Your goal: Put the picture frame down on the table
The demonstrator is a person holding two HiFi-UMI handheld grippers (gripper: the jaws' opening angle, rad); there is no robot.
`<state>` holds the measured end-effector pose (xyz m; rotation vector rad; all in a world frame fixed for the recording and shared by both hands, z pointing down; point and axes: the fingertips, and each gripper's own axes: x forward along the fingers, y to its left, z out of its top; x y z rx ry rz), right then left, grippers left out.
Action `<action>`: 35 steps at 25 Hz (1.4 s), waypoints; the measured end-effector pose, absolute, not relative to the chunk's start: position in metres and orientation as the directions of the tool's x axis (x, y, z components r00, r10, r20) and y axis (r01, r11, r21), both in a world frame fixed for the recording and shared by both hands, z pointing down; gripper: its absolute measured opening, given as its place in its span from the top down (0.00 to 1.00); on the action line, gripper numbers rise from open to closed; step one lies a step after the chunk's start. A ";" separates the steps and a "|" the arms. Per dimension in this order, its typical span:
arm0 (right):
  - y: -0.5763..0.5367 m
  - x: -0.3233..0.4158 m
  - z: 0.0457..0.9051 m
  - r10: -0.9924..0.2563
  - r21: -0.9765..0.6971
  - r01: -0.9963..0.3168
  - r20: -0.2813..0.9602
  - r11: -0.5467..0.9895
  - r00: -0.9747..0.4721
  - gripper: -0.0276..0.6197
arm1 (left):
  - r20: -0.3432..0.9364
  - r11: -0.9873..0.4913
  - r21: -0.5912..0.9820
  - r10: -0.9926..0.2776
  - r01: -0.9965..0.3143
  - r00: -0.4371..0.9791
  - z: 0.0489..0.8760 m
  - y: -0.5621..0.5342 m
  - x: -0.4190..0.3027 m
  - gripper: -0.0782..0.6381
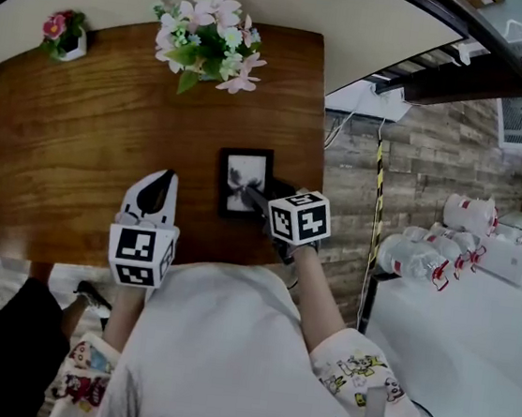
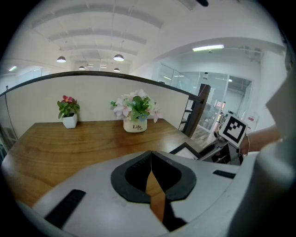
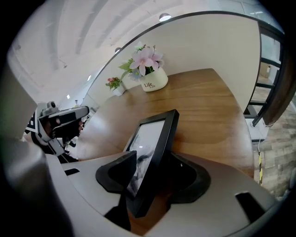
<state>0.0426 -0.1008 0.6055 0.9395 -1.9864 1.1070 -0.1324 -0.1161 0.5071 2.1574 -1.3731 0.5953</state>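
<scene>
A small black picture frame (image 1: 244, 181) with a pale print is over the near right part of the wooden table (image 1: 91, 135). My right gripper (image 1: 255, 195) is shut on its near edge; in the right gripper view the frame (image 3: 153, 152) stands tilted between the jaws, its print facing left. My left gripper (image 1: 156, 192) hovers over the table's near edge, left of the frame, its jaws shut with nothing between them (image 2: 151, 173). From the left gripper view the frame (image 2: 187, 150) lies to the right, beside the right gripper's marker cube (image 2: 232, 129).
A white pot of pink and white flowers (image 1: 211, 38) stands at the table's far middle, and a small pot with a red flower (image 1: 65, 34) at the far left corner. A white partition backs the table. Plastic bottles (image 1: 425, 256) lie on a white surface to the right.
</scene>
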 end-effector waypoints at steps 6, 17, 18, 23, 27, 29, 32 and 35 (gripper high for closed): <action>-0.100 0.046 0.610 -0.262 -0.378 -0.842 0.830 0.384 -0.492 0.64 | 0.607 -0.360 0.176 -0.693 -0.916 0.389 0.509 -0.116 -0.135 0.88; -0.098 0.054 0.613 -0.274 -0.349 -0.859 0.843 0.376 -0.462 0.63 | 0.606 -0.354 0.180 -0.695 -0.918 0.387 0.508 -0.119 -0.136 0.88; -0.098 0.055 0.612 -0.278 -0.347 -0.859 0.843 0.375 -0.462 0.63 | 0.605 -0.354 0.182 -0.695 -0.917 0.389 0.507 -0.119 -0.135 0.88; -0.099 0.057 0.608 -0.291 -0.347 -0.861 0.837 0.373 -0.463 0.63 | 0.600 -0.357 0.180 -0.699 -0.917 0.390 0.505 -0.120 -0.135 0.88; -0.101 0.058 0.597 -0.319 -0.338 -0.860 0.825 0.383 -0.467 0.63 | 0.587 -0.360 0.168 -0.711 -0.917 0.387 0.501 -0.120 -0.136 0.88; -0.103 0.058 0.590 -0.336 -0.331 -0.859 0.817 0.391 -0.468 0.63 | 0.585 -0.360 0.162 -0.715 -0.919 0.383 0.499 -0.118 -0.138 0.88; -0.106 0.058 0.579 -0.360 -0.320 -0.857 0.806 0.404 -0.470 0.63 | 0.577 -0.356 0.157 -0.724 -0.921 0.379 0.495 -0.117 -0.139 0.88; -0.108 0.058 0.567 -0.385 -0.312 -0.854 0.791 0.417 -0.476 0.63 | 0.562 -0.350 0.155 -0.738 -0.924 0.374 0.487 -0.117 -0.139 0.88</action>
